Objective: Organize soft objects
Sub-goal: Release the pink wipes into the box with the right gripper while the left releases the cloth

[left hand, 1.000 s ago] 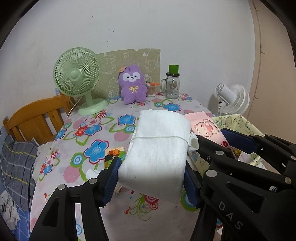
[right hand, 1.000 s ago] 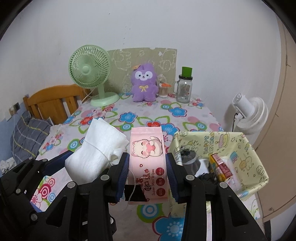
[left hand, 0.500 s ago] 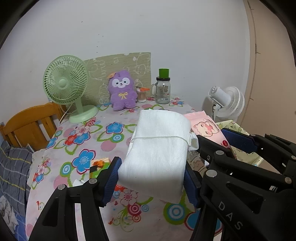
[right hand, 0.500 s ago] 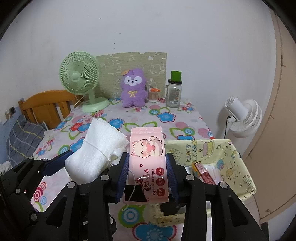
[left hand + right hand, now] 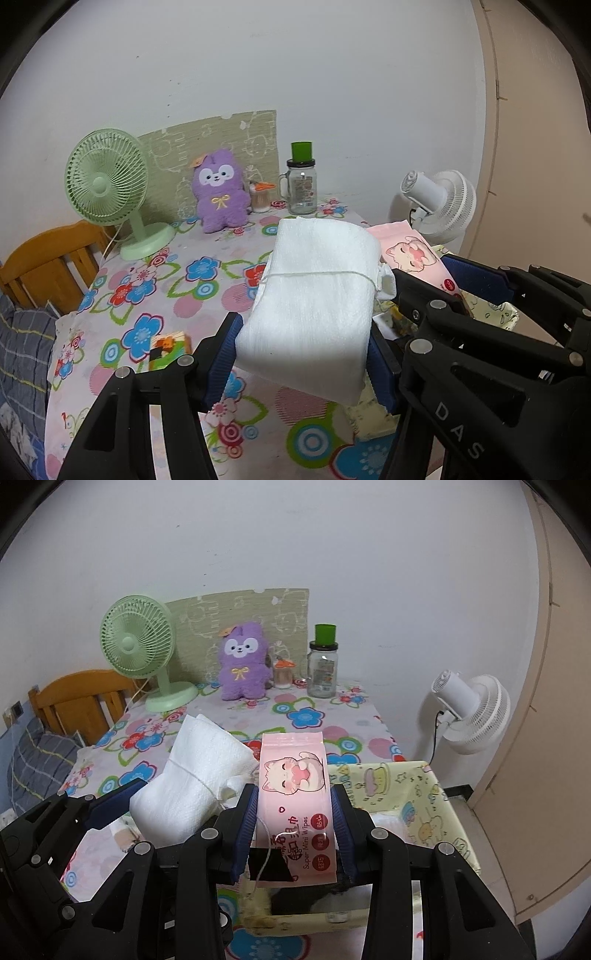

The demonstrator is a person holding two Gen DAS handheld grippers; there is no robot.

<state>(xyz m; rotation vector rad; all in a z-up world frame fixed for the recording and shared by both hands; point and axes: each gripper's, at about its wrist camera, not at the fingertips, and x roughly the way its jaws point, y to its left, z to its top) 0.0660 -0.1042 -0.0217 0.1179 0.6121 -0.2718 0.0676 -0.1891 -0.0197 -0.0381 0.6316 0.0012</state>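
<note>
My left gripper [image 5: 303,354] is shut on a white folded cloth bundle [image 5: 314,295] tied with thread, held above the floral table [image 5: 166,280]. My right gripper [image 5: 293,819] is shut on a pink wet-wipes pack [image 5: 295,797] with a cat picture, held over the near edge of a yellow fabric basket [image 5: 424,797]. The bundle also shows in the right wrist view [image 5: 192,779], left of the pack. The pack shows in the left wrist view [image 5: 417,254], right of the bundle. A purple plush toy [image 5: 242,662] sits at the table's back.
A green desk fan [image 5: 138,646] stands back left, a glass jar with green lid [image 5: 323,664] back right. A white fan [image 5: 472,712] stands beyond the table's right edge. A wooden chair [image 5: 74,698] is at left. A small colourful box [image 5: 168,347] lies on the table.
Both grippers, still holding their items, have drawn back and up from the table. The basket now sits lower and nearer under the right gripper.
</note>
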